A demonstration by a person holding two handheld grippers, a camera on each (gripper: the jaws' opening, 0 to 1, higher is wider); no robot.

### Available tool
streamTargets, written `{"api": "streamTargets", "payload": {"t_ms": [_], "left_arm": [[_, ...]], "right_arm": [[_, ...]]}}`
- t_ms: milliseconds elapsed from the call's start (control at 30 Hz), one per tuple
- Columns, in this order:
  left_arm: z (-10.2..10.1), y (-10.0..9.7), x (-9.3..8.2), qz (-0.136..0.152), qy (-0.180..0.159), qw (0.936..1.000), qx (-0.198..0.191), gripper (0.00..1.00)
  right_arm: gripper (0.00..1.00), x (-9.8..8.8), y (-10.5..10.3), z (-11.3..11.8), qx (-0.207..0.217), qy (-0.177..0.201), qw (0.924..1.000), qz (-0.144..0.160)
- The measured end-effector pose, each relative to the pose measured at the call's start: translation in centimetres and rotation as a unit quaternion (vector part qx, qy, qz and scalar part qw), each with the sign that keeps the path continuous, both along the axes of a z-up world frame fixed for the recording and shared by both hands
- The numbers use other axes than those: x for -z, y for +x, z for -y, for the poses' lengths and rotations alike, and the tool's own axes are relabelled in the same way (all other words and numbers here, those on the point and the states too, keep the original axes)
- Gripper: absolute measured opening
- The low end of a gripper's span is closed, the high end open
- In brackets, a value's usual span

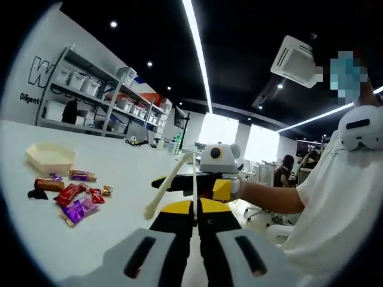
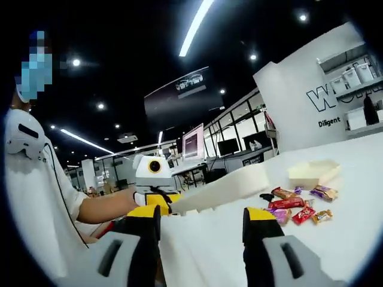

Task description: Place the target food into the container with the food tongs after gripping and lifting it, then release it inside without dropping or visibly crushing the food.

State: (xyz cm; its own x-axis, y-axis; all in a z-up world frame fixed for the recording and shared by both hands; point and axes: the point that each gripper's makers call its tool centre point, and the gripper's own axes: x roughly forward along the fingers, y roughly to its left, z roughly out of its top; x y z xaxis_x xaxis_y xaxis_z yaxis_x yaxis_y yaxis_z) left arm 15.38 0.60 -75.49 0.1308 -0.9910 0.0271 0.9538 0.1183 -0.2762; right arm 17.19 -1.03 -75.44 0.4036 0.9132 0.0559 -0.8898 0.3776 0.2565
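My cream tongs (image 1: 169, 182) sit clamped in my right gripper (image 1: 206, 179), arms spread, tips above the white table (image 1: 119, 173). The pale hexagonal container (image 1: 50, 156) lies open beside the scattered wrapped candies (image 1: 76, 196), untouched.

1. The left gripper (image 1: 194, 254) has pale grey jaws with dark slots, on a black and yellow body.
2. The right gripper (image 2: 203, 239) has black jaws capped yellow.
3. The person (image 1: 335, 215) wears a white short-sleeved T-shirt and a white headset (image 1: 361, 127).
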Motion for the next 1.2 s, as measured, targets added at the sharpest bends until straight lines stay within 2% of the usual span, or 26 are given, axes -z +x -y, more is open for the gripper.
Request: {"api": "streamTargets", "payload": {"t_ms": [233, 400, 533, 567, 633, 767, 900, 1067, 1200], "left_arm": [[0.5, -0.9, -1.3, 0.005, -0.022, 0.9996, 0.02, 0.02], [0.7, -1.7, -1.7, 0.006, -0.028, 0.9988, 0.041, 0.02], [0.8, -2.1, -1.9, -0.001, -0.037, 0.998, 0.051, 0.02], [0.7, -2.2, -2.1, -0.007, -0.043, 0.9977, 0.052, 0.02], [0.7, -2.5, -2.3, -0.008, -0.049, 0.9972, 0.057, 0.02], [0.9, -2.8, -2.5, -0.01, -0.05, 0.9968, 0.061, 0.02], [0.9, -2.7, -3.0, 0.003, -0.058, 0.9967, 0.056, 0.03], [0.9, -2.4, -2.9, 0.01, -0.049, 0.9975, 0.051, 0.04], [0.7, -2.4, -2.3, -0.004, -0.032, 0.9983, 0.05, 0.05]], "right_arm": [[0.48, -1.5, -1.3, -1.0, -0.029, 0.013, 0.9994, 0.01], [0.41, -2.4, -2.0, -1.3, -0.045, 0.031, 0.9984, 0.012], [0.34, -2.4, -2.3, -1.4, -0.052, 0.023, 0.9981, 0.024], [0.32, -2.8, -2.4, -1.5, -0.055, 0.036, 0.9976, 0.021], [0.27, -2.8, -2.7, -1.5, -0.061, 0.034, 0.9973, 0.022], [0.25, -3.1, -3.0, -1.6, -0.074, 0.046, 0.9961, 0.011], [0.22, -3.5, -3.1, -1.5, -0.076, 0.054, 0.9956, 0.004], [0.2, -3.6, -3.2, -1.4, -0.075, 0.049, 0.996, 0.011], [0.2, -3.7, -3.0, -1.1, -0.072, 0.051, 0.996, 0.011]]}}
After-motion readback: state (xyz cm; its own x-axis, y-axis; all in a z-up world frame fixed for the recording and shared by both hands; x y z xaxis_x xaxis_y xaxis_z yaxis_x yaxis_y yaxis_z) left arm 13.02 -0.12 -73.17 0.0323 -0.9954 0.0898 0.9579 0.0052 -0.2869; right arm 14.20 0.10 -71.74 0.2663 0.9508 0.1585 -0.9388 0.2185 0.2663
